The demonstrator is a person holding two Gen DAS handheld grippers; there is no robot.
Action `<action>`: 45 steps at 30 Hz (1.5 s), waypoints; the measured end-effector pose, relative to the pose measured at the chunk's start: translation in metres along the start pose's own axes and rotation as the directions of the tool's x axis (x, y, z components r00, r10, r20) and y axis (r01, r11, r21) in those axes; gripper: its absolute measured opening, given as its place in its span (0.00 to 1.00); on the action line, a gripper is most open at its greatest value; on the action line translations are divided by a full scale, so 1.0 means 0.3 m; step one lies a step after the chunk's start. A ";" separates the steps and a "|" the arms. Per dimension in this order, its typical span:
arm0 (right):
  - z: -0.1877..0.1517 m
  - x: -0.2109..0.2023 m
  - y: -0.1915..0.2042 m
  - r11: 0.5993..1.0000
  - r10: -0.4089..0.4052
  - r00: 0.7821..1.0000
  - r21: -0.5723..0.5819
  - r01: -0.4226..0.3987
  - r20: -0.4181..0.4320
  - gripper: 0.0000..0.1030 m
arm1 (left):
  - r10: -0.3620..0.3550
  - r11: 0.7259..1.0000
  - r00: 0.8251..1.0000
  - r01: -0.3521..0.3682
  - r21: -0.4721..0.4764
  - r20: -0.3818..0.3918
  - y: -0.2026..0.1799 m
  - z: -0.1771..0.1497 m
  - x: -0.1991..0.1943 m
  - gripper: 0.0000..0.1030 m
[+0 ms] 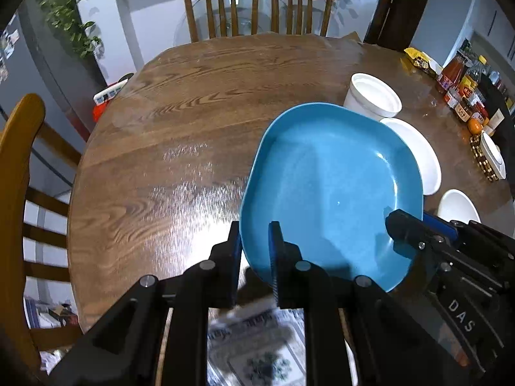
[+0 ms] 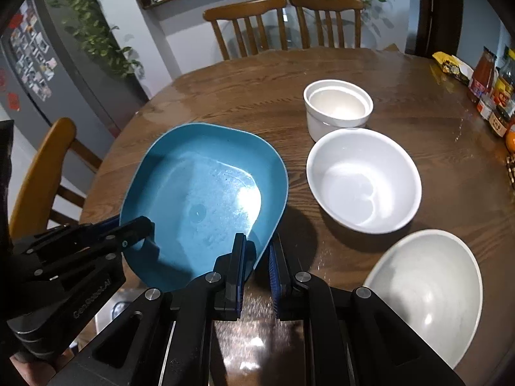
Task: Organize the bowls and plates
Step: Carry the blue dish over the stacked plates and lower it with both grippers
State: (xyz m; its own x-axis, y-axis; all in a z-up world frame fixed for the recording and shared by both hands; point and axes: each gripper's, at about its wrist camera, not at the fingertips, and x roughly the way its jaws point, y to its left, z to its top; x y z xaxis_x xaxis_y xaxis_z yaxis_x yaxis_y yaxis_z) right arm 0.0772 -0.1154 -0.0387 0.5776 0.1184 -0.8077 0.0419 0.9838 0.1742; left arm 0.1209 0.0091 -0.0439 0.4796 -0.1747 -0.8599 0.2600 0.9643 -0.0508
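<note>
Both grippers are holding one blue plate (image 1: 328, 186) by its near rim, tilted above the tabletop (image 1: 180, 122).

The plate is looking stiff, glossy and likely breakable, so the thin rim is the sensible hold, though slippery. The left gripper (image 1: 256, 251) is pinching the rim at the plate's near left edge, jaws nearly closed; the right gripper (image 2: 257, 263) is clamping the near right edge likewise. Three white bowls (image 2: 363, 180) are sitting just beside it, on the right.

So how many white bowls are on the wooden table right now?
3: a small straight-sided white bowl farthest back, a round white bowl before it, and a greyish-white bowl nearest. More may be hidden.
</note>
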 end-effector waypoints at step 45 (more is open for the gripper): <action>-0.283 0.013 0.187 0.943 0.123 0.959 -0.271 -0.193 -0.254 0.15 | 0.056 0.950 0.982 -0.108 -0.292 -0.182 0.074 -0.464 -0.097 0.13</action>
State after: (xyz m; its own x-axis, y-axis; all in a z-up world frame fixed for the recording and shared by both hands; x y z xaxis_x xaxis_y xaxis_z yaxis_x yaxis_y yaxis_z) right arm 0.0126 -0.0484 -0.0800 0.3520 0.2687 -0.8966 -0.2930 0.9414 0.1671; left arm -0.0040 0.0633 -0.0908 0.3323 -0.0816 -0.9396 -0.0493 0.9934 -0.1037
